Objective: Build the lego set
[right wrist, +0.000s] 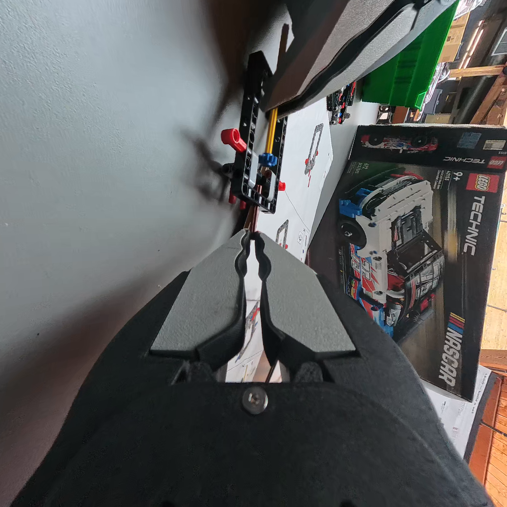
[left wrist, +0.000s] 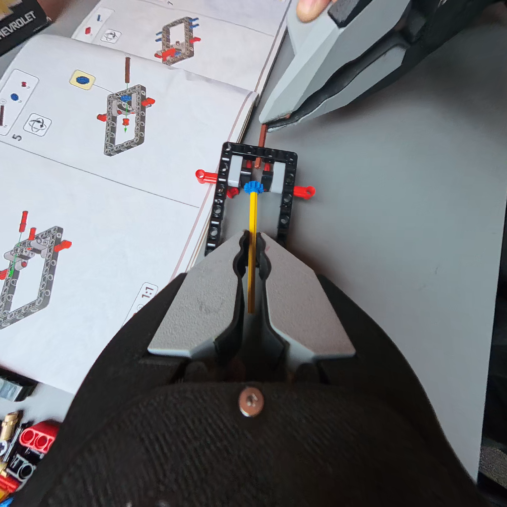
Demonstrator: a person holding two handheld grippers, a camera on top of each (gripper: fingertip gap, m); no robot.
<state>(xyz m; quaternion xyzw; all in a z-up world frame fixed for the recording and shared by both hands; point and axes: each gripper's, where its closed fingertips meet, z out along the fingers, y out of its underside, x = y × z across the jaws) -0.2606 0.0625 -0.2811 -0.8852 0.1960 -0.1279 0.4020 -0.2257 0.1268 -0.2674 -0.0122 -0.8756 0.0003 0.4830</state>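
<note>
A black rectangular frame (left wrist: pixel 219 203) with red pins (left wrist: pixel 304 191) lies on the grey table beside the open instruction booklet (left wrist: pixel 109 178). My left gripper (left wrist: pixel 253 233) is shut on a yellow axle (left wrist: pixel 253 211) whose far end carries a blue gear (left wrist: pixel 253 187) inside the frame. My right gripper (left wrist: pixel 270 126) comes from the far side, shut on a brown axle (left wrist: pixel 262 140) that passes through the frame's far beam. In the right wrist view my right gripper (right wrist: pixel 251 233) grips the brown axle (right wrist: pixel 255 219); the frame (right wrist: pixel 248 153), blue gear (right wrist: pixel 267 159), yellow axle (right wrist: pixel 272 129) show beyond.
The set's box (right wrist: pixel 417 247) lies right of the booklet (right wrist: pixel 307 153). A green bin (right wrist: pixel 406 68) stands farther back. Loose red, black and gold parts (left wrist: pixel 24 450) lie at the lower left in the left wrist view. A fingertip (left wrist: pixel 310 8) rests on the right gripper's body. My right fingertips sit around 8 centimeters from my left ones.
</note>
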